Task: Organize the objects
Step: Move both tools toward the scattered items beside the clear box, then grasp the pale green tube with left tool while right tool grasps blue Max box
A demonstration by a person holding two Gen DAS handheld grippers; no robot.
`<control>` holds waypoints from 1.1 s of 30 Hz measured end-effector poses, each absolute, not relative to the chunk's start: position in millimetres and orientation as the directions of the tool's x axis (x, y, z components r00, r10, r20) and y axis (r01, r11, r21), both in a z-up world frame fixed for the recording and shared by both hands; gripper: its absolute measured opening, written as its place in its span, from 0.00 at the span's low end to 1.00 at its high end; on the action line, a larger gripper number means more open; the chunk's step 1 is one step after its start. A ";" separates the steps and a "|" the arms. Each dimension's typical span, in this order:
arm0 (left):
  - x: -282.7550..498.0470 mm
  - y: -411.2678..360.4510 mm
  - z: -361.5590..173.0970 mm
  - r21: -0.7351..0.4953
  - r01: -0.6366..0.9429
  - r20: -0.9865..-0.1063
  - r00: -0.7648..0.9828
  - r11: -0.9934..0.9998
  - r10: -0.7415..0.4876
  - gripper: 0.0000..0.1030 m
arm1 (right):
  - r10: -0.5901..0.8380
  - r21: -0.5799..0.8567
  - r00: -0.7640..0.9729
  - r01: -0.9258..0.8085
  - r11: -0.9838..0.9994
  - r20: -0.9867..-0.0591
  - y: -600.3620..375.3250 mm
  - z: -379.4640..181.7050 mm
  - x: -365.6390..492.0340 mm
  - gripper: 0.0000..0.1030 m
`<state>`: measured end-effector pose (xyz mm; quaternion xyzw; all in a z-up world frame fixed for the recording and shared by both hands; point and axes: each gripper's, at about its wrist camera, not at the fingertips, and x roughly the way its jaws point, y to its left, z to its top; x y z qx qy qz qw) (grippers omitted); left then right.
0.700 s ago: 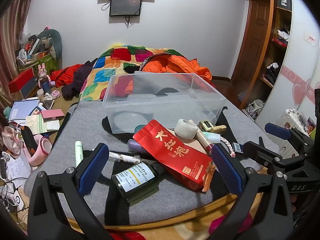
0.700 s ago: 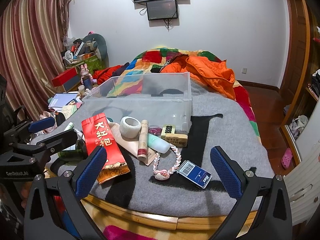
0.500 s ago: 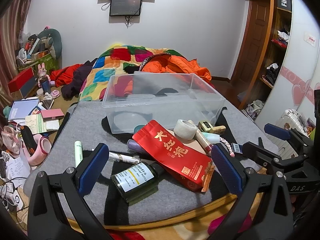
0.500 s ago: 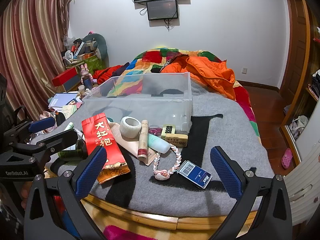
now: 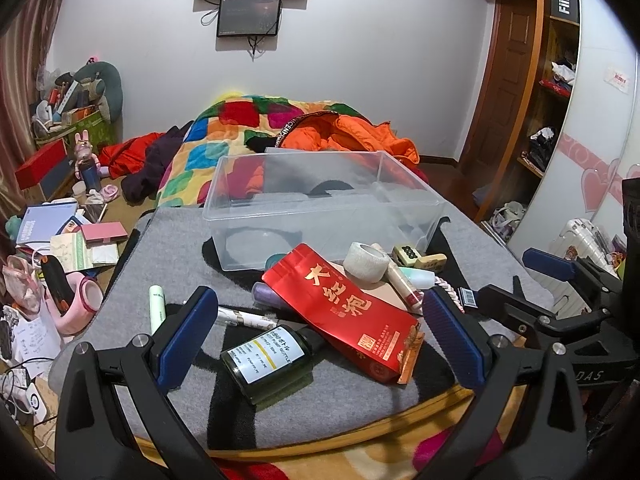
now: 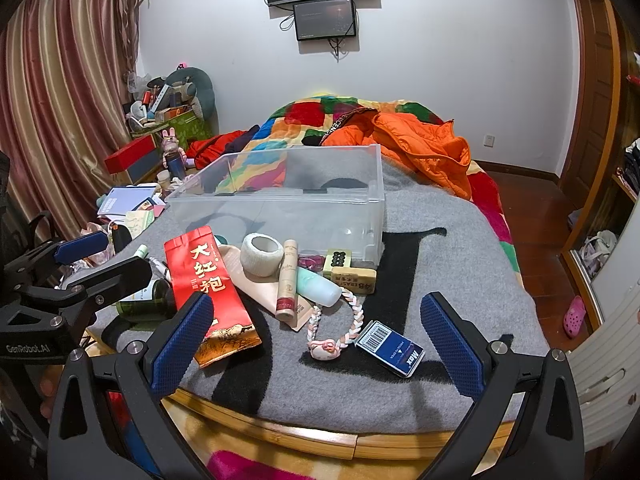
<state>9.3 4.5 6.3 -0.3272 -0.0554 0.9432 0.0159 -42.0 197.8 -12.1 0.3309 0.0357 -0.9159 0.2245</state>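
Hovering unchanged, both grippers' fingers spread wide and empty over the untouched red pouch [image 5: 348,312].

Readable: "大红袍" on the red pouch [image 5: 347,312], "Max" on the blue box [image 6: 390,348], "4B ERASER" on the eraser [image 6: 354,279], "Fiilo" on the wardrobe sign [image 5: 564,1], "GenRobot.AI" on the left gripper [image 6: 104,258].

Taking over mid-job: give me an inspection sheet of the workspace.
Surface: grey blanket on the bed.
Job's things: clear bin, nothing seen inside; red tea pouch, dark bottle, tape roll, eraser, braided cord, blue Max box all outside.
Clutter: books and boxes beside the bed.
Grippers: left gripper and right gripper open, holding nothing.
Cables: cables under the wall screen.
Surroundings: orange jacket, curtain.
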 end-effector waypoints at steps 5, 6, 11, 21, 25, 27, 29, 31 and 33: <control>10.3 4.5 5.6 -0.101 0.004 -0.617 -0.785 -0.995 0.059 1.00 | -0.388 0.082 -0.680 0.436 -0.896 -0.622 197.5 -12.0 -41.8 1.00; 10.8 4.2 5.2 -0.097 0.003 -0.618 -0.784 -0.995 0.058 1.00 | -0.388 0.082 -0.680 0.436 -0.896 -0.622 197.0 -12.4 -41.3 1.00; 10.5 1.2 1.4 -0.104 0.004 -0.626 -0.777 -0.995 0.062 1.00 | -0.387 0.080 -0.678 0.437 -0.896 -0.625 195.4 -13.2 -40.9 1.00; 10.9 -24.9 3.1 -0.111 0.059 -0.621 -0.784 -0.992 0.023 1.00 | -0.364 0.067 -0.684 0.420 -0.905 -0.632 201.1 -15.1 -46.6 1.00; 13.6 -50.5 4.7 -0.101 0.109 -0.620 -0.784 -0.989 -0.023 1.00 | -0.335 0.049 -0.691 0.399 -0.916 -0.640 209.5 -17.9 -50.4 1.00; 14.8 -65.0 3.0 -0.091 0.138 -0.627 -0.778 -0.986 -0.051 1.00 | -0.318 0.043 -0.693 0.383 -0.923 -0.648 215.4 -20.9 -53.2 1.00; 16.1 -75.0 0.5 -0.086 0.159 -0.634 -0.771 -0.984 -0.069 1.00 | -0.303 0.040 -0.691 0.370 -0.928 -0.656 220.6 -24.4 -55.9 1.00; 17.1 -83.6 -4.0 -0.080 0.181 -0.639 -0.764 -0.980 -0.089 1.00 | -0.289 0.040 -0.687 0.354 -0.934 -0.667 226.7 -30.1 -59.9 1.00; 17.3 -89.6 -9.8 -0.065 0.201 -0.645 -0.756 -0.977 -0.113 0.95 | -0.280 0.041 -0.680 0.344 -0.938 -0.678 230.4 -34.7 -61.9 1.00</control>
